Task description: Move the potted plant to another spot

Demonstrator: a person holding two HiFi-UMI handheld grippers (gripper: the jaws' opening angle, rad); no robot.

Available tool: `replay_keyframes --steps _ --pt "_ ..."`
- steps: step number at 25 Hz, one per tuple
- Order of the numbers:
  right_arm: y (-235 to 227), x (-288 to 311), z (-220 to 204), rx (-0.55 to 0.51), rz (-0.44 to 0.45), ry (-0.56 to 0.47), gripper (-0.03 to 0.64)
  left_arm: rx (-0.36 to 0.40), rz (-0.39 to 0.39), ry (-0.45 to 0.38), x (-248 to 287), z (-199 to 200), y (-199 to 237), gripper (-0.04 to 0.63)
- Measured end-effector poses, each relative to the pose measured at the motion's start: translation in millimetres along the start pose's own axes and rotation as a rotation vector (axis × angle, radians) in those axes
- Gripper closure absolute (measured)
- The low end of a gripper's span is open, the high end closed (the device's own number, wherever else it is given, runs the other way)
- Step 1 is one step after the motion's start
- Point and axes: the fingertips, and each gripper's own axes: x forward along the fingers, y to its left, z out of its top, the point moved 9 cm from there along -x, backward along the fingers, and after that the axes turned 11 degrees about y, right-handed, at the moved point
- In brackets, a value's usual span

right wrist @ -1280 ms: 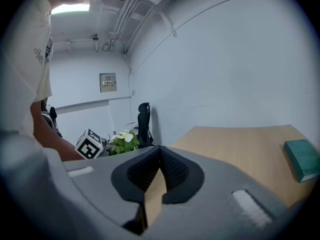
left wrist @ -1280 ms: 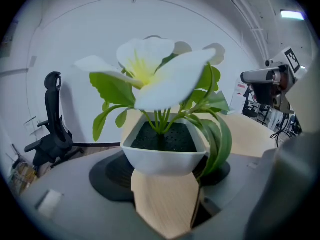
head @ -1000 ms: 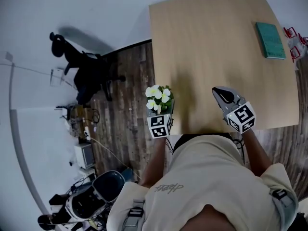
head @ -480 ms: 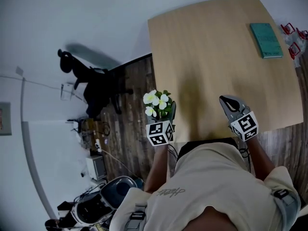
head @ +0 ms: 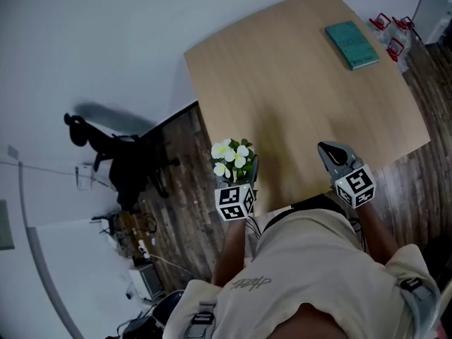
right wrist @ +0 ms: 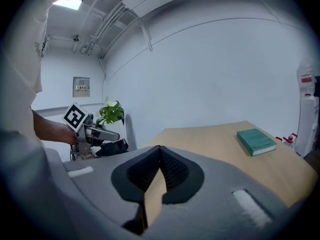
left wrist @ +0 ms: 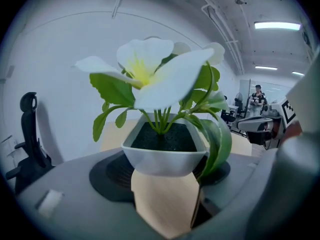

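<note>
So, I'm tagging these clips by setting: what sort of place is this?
Most likely an office or lab workspace: a light wooden table with a teal book on it, a black office chair by the white wall, and overhead strip lights.

Potted plant [head: 233, 157] slightly higher than before.

The potted plant [head: 232, 154], white flowers and green leaves in 1 pale square pot, sits upright, clamped in the left gripper [head: 241, 176] at the surface's [head: 296, 83] near left corner.
</note>
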Motion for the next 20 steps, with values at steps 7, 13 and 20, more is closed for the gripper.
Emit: replay_keyframes --steps 7,13,20 --pt "22.7 -41.4 -14.9 0.079 -0.155 -0.013 0.615 0.091 -0.159 0.026 16.9 -6.8 -24.1 0.241" --pt "42.8 -81.2 -34.8 0.191 -0.282 -0.053 0.615 0.163 -0.262 0.038 25.8 -15.9 -45.5 0.241" --pt "61.2 -131.9 -57.8 0.252 -0.415 -0.060 0.615 0.222 -0.395 0.042 30.4 -17.0 -88.8 0.241"
